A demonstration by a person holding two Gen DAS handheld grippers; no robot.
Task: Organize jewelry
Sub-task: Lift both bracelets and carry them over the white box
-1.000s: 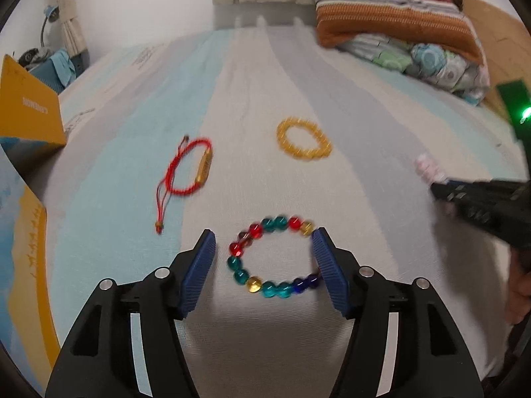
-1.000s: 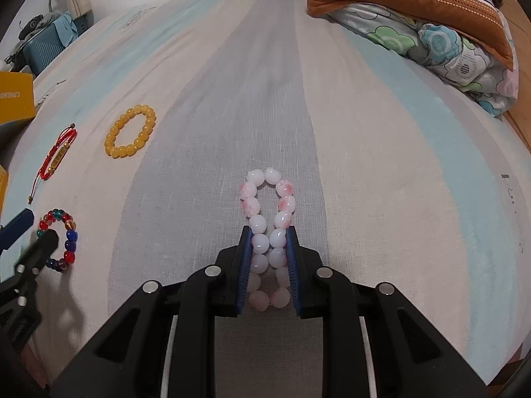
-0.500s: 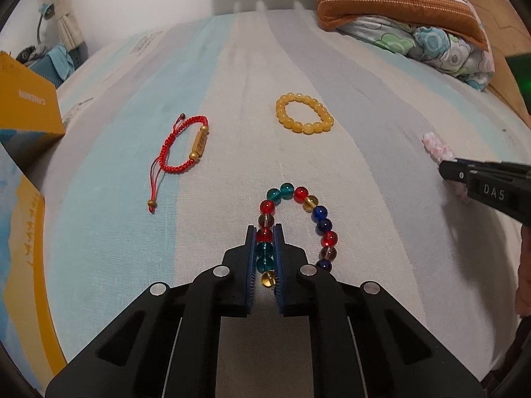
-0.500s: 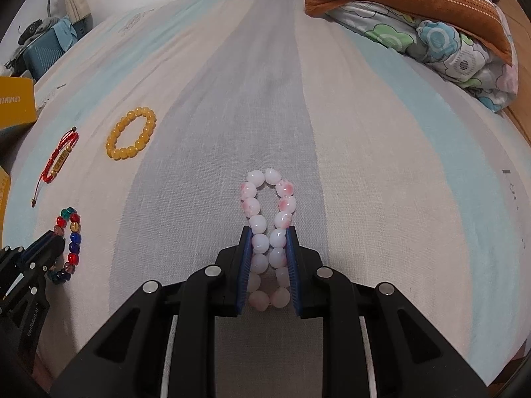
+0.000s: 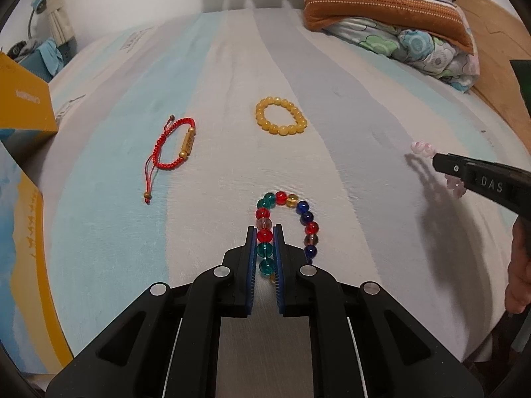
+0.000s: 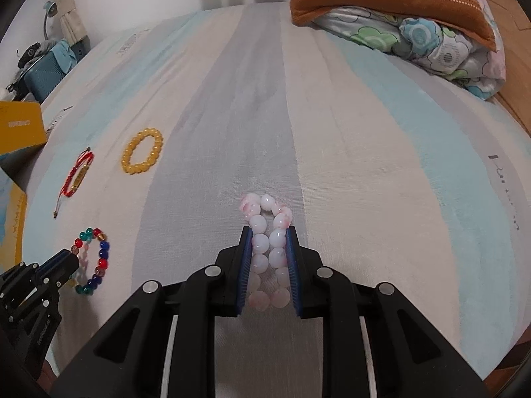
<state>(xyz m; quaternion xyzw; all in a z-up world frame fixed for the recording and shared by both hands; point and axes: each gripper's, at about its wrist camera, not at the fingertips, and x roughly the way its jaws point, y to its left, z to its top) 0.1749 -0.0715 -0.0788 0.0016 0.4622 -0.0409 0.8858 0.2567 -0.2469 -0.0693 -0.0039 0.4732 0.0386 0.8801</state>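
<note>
My left gripper (image 5: 264,232) is shut on one side of a multicolour bead bracelet (image 5: 307,222); the rest of the loop hangs to the right above the bed. My right gripper (image 6: 268,232) is shut on a pink-and-white bead bracelet (image 6: 265,214), squeezed into two rows between the pads. A yellow bead bracelet (image 5: 280,120) and a red cord bracelet with a gold tube (image 5: 172,147) lie flat on the striped bedsheet (image 5: 232,66) further away. The right gripper (image 5: 481,179) shows at the right edge of the left wrist view, the left gripper (image 6: 39,275) at the lower left of the right wrist view.
A yellow and blue cardboard box (image 5: 23,112) stands at the left edge of the bed. Folded quilts and a striped blanket (image 5: 391,13) are stacked at the far right. A wooden headboard (image 5: 491,33) runs behind them.
My left gripper closed on the multicolour bracelet, which was lying as a round loop between open jaws, and raised it. My right gripper kept its hold on the pink bracelet and lifted slightly.
</note>
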